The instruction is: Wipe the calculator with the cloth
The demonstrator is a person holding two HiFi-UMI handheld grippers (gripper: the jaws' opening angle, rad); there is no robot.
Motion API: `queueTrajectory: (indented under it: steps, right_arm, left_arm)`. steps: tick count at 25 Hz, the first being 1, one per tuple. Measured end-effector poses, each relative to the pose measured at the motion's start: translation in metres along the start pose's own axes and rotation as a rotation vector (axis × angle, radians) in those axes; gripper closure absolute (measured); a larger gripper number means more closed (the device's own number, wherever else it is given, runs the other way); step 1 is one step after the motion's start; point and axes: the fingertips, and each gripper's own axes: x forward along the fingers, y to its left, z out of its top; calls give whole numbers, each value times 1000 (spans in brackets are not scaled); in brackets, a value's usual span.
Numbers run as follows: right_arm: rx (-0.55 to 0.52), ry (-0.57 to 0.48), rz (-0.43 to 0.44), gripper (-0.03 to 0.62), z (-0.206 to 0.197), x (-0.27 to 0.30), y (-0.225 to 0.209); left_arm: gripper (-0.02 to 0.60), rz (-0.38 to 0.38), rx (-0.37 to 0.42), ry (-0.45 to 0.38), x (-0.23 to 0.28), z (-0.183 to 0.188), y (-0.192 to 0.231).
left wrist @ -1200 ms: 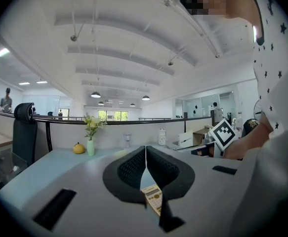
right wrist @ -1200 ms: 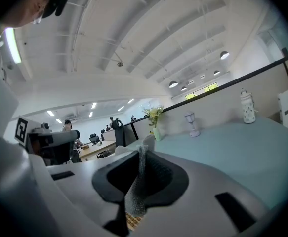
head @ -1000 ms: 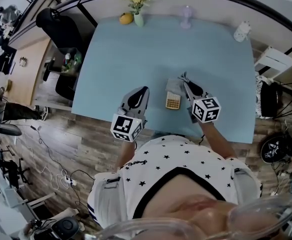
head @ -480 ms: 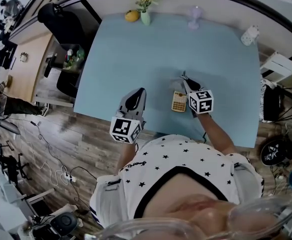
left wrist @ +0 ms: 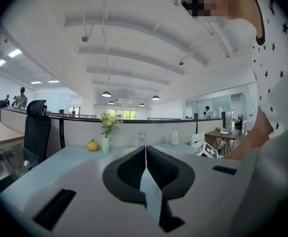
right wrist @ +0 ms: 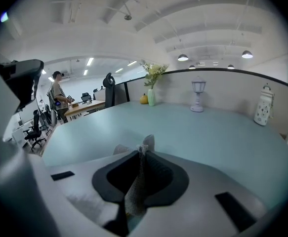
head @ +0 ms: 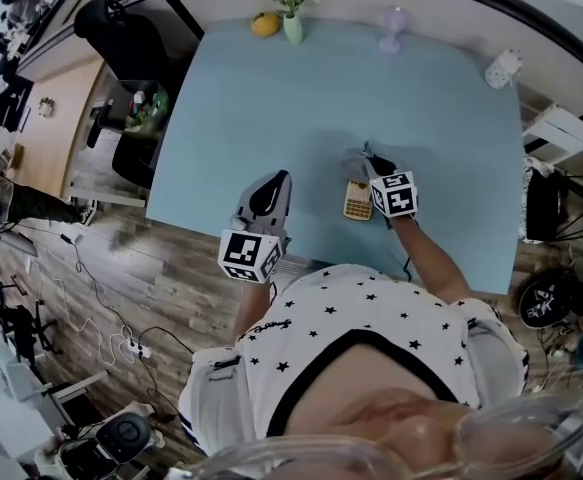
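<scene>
Table: a light blue table (head: pixel 271 98) is stretching out ahead of both my tools, and both are pointing across it from its near edge.

Left gripper: I am holding my left gripper (head: pixel 276 180) over the near edge of the table, well to the left of my other tool. Its own view is showing the jaws (left wrist: pixel 145 149) pressed together at the tips with nothing between them. I cannot tell whether it is resting on the table or hanging above it.

Right gripper: I am holding my right gripper (head: pixel 369 155) further in over the table. Its jaws (right wrist: pixel 143 152) are clamping down on the cloth.

Calculator: the calculator (head: pixel 357 201) is lying flat on the table just to the left of my right gripper, alongside its marker cube. I cannot tell whether the two are touching. It is lying well to the right of my left gripper.

Cloth: the grey cloth (head: pixel 352 162) is running up between my right gripper's jaws (right wrist: pixel 133 194) and bunching just past their tips, at the calculator's far end.

Far edge: far ahead of both tools, a vase of flowers (head: pixel 292 26), a yellow fruit (head: pixel 265 24), a small lamp (head: pixel 392 26) and a white jar (head: pixel 501 68) are standing along the table's far side.
</scene>
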Motion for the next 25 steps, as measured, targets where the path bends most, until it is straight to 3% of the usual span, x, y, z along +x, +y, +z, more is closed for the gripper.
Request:
queueTrajectory:
  steps: [13, 25]
  right_arm:
    - [-4, 34, -44, 557, -18, -7, -18]
    - [55, 47, -124, 557, -39, -28, -45]
  left_arm:
    - [551, -20, 15, 6, 2, 3, -6]
    - [551, -92, 21, 12, 20, 0, -19]
